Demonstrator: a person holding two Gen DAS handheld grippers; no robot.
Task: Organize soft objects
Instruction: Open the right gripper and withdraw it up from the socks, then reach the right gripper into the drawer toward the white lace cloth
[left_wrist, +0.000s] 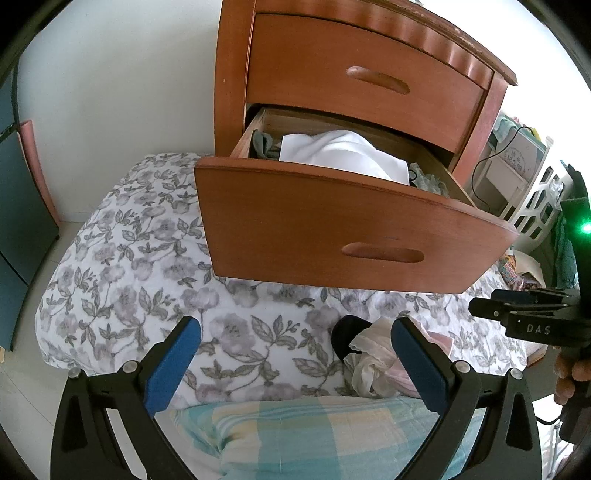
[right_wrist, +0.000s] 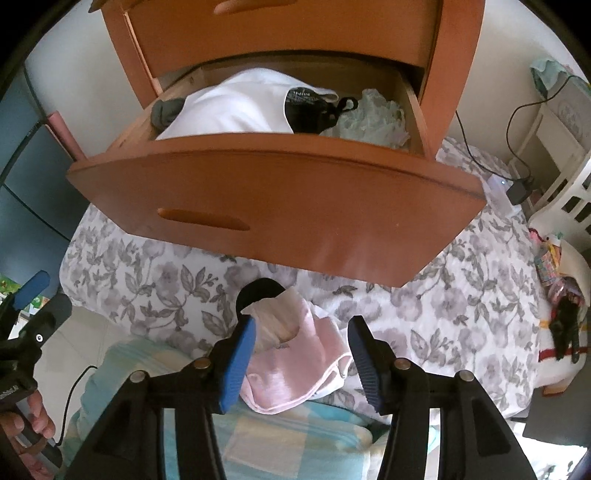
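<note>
Small heap of soft garments on the bed: a pale pink knit cloth, a crumpled cream-white cloth on top of it and a black fabric piece at the far end, all lying on the grey floral quilted bedspread just below the pulled-out lower drawer of the reddish-brown wooden nightstand. Drawer already contains a folded white garment, a black item and pale green lace. Right claw, blue-padded, hangs over the heap with jaws roughly half open, straddling the pink cloth without pressing it; nothing held. Left claw stands wide open and empty beside the same heap. Handling, by judgement: light, limp, non-fragile, prone to slip and trail when lifted. Best taken at a bunched fold near the middle of the pink cloth, pinching several layers so the piece lifts whole.
</note>
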